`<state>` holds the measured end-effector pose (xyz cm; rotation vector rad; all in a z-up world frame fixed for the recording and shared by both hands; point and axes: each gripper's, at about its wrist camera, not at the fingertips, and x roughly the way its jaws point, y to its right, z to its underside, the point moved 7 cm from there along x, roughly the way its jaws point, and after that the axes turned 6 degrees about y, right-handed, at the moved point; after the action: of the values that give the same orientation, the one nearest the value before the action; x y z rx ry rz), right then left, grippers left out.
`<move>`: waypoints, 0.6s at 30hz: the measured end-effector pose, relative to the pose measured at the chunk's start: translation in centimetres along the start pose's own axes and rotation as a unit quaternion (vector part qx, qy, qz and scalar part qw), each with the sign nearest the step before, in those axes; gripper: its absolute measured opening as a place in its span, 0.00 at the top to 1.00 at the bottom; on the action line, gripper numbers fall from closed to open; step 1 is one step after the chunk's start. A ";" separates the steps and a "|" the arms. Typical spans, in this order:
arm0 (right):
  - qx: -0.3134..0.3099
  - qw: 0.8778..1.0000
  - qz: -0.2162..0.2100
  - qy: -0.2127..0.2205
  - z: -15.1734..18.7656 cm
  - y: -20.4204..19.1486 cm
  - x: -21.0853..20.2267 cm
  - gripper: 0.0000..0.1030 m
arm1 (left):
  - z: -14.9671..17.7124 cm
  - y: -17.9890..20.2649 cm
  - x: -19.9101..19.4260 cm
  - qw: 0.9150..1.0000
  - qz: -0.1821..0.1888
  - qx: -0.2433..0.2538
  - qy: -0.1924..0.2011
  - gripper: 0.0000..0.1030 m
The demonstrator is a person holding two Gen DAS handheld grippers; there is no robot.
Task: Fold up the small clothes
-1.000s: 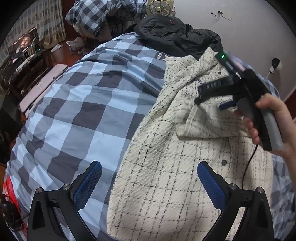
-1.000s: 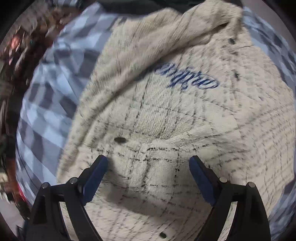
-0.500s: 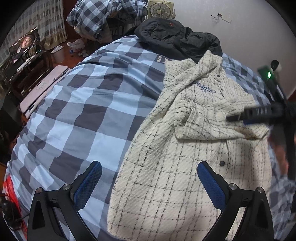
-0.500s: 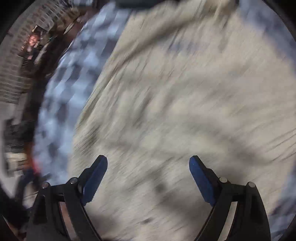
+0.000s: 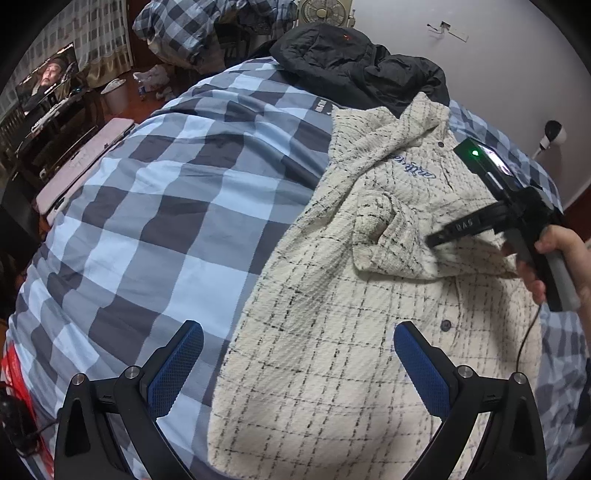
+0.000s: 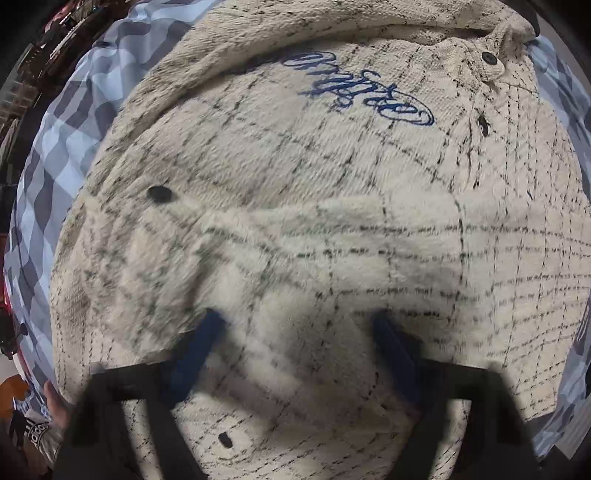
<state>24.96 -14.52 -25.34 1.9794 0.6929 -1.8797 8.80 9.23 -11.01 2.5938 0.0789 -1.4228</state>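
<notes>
A cream tweed jacket [image 5: 332, 332] with a black grid, dark buttons and blue embroidered script [image 6: 362, 96] lies on the blue checked duvet [image 5: 166, 221]. One sleeve [image 5: 388, 229] is folded across the chest. My right gripper [image 6: 295, 321] points down onto the cloth below the script; its jaws are closing, still apart and blurred, with a ridge of jacket fabric between them. In the left wrist view the right gripper [image 5: 434, 242] touches the folded sleeve's edge, held by a hand [image 5: 565, 258]. My left gripper [image 5: 295, 354] hovers open over the jacket's lower left part, holding nothing.
A black coat [image 5: 354, 62] lies at the far end of the bed, with a checked bundle [image 5: 192, 26] and a fan [image 5: 317, 11] behind. Left of the bed stand a pink bench [image 5: 81, 162] and a lit screen [image 5: 48, 74]. A wall [image 5: 498, 74] is at the right.
The right gripper swung out to the right, then came back down onto the folded sleeve, closer to the cloth. The left gripper has stayed put and open.
</notes>
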 end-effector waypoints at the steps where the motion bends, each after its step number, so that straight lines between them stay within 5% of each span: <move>1: 0.006 1.000 -0.003 -0.003 0.1 -0.3 -0.2 0.93 | 0.0 0.1 -0.1 1.000 -0.001 0.002 0.001 0.00; 8: -0.022 0.998 0.000 0.060 9.1 -3.5 -5.5 0.89 | -0.1 -0.4 -1.0 1.000 -0.013 0.004 0.015 0.00; 10: -0.035 0.999 0.016 0.028 13.5 -4.0 -4.7 0.73 | -0.1 -0.6 -1.2 1.000 -0.015 0.005 0.017 0.00; 11: -0.040 0.999 0.006 -0.013 16.2 -4.3 -3.8 0.57 | -0.1 -0.6 -1.3 1.000 -0.015 0.006 0.018 0.00; 13: -0.022 0.998 -0.028 -0.052 19.7 -4.8 -3.2 0.53 | 0.0 -0.7 -1.4 1.000 -0.014 0.005 0.018 0.00; 16: 0.012 0.998 -0.064 -0.026 21.3 -4.7 -5.2 0.50 | -0.1 -1.0 -1.7 1.000 -0.010 -0.002 0.020 0.00; 18: 0.039 0.997 -0.060 0.034 20.4 -4.3 -7.3 0.16 | -0.3 -1.2 -1.8 1.000 -0.010 -0.007 0.023 0.00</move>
<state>5.45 -22.98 -19.32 2.1020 0.7851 -1.9420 7.93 10.53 -9.46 2.6216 0.1216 -1.3649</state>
